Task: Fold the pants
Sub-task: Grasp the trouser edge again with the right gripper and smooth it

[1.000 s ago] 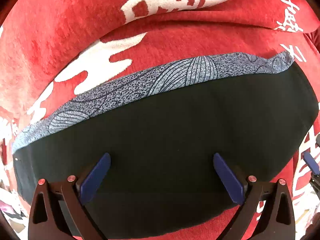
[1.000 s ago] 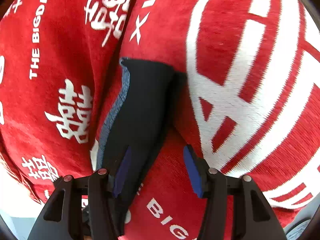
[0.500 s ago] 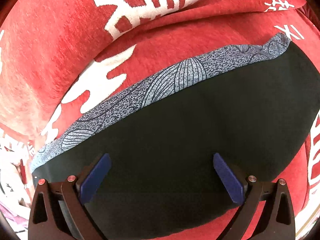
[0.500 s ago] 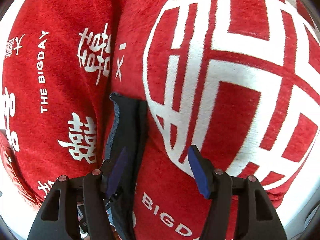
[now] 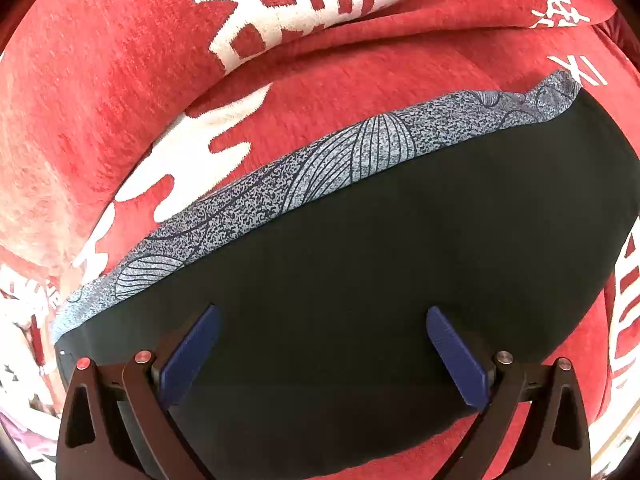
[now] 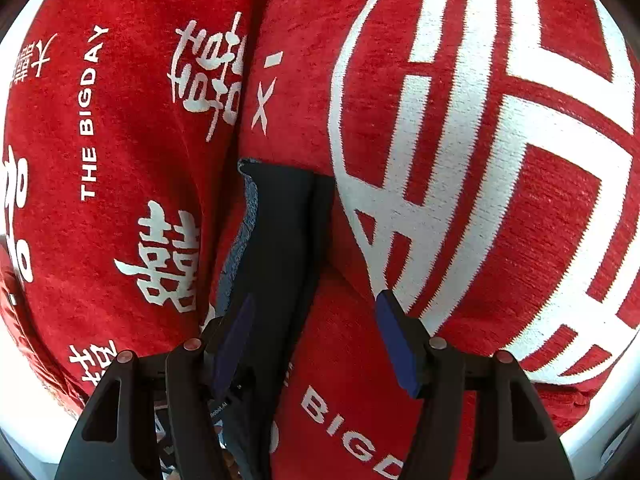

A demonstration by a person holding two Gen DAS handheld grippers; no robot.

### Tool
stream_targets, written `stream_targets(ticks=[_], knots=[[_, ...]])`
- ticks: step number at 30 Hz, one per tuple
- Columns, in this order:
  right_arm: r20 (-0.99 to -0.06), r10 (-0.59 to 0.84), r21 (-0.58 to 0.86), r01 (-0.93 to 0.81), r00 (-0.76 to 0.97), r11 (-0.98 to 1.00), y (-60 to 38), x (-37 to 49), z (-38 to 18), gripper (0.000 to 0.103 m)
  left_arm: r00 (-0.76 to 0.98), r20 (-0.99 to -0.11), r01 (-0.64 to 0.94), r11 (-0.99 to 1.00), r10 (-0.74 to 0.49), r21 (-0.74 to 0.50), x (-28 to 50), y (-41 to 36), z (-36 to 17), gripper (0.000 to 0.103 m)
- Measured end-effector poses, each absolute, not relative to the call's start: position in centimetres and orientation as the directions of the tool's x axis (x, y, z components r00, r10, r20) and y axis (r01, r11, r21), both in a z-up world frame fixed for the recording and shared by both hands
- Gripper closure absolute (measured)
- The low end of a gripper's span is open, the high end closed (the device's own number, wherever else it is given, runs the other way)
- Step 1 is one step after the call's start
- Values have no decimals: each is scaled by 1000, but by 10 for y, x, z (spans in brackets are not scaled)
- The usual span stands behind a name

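The pants (image 5: 400,272) are black with a grey-blue patterned band (image 5: 320,172) along the far edge. They lie folded flat on a red cover with white characters (image 5: 280,0). My left gripper (image 5: 320,352) is open just above the black cloth and holds nothing. In the right wrist view the pants (image 6: 280,240) show end-on as a narrow dark strip. My right gripper (image 6: 314,336) is open, its left finger (image 6: 236,336) over the strip's near end and its right finger (image 6: 400,340) over red cover.
The red cover (image 6: 480,160) drapes over soft cushions with a deep crease between them (image 6: 248,80). A pale floor or edge (image 6: 24,392) shows at the lower left of the right wrist view.
The left view has shifted a little over the pants, its gripper still open. The right gripper has moved over the strip's end, still open.
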State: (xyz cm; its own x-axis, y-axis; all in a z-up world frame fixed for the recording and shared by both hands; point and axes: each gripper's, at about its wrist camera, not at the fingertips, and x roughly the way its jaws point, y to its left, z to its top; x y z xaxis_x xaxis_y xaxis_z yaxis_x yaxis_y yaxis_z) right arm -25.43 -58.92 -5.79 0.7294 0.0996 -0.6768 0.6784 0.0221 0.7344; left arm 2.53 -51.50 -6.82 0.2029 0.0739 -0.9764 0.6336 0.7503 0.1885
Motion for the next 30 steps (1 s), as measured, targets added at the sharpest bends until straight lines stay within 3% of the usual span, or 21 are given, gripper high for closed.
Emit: stream_targets(ticks=[11, 21, 30], knots=[[-681, 178, 728, 683, 710, 59, -582, -257, -77, 36, 197, -980, 584, 798, 43, 152, 38, -496, -79, 0], [-661, 267, 748, 646, 701, 153, -586, -209, -92, 36, 162, -987, 502, 861, -3, 80, 44, -476, -84, 0], [-566, 263, 824, 550, 782, 137, -610, -172, -110, 36, 177, -984, 469, 881, -35, 53, 40, -464, -86, 0]])
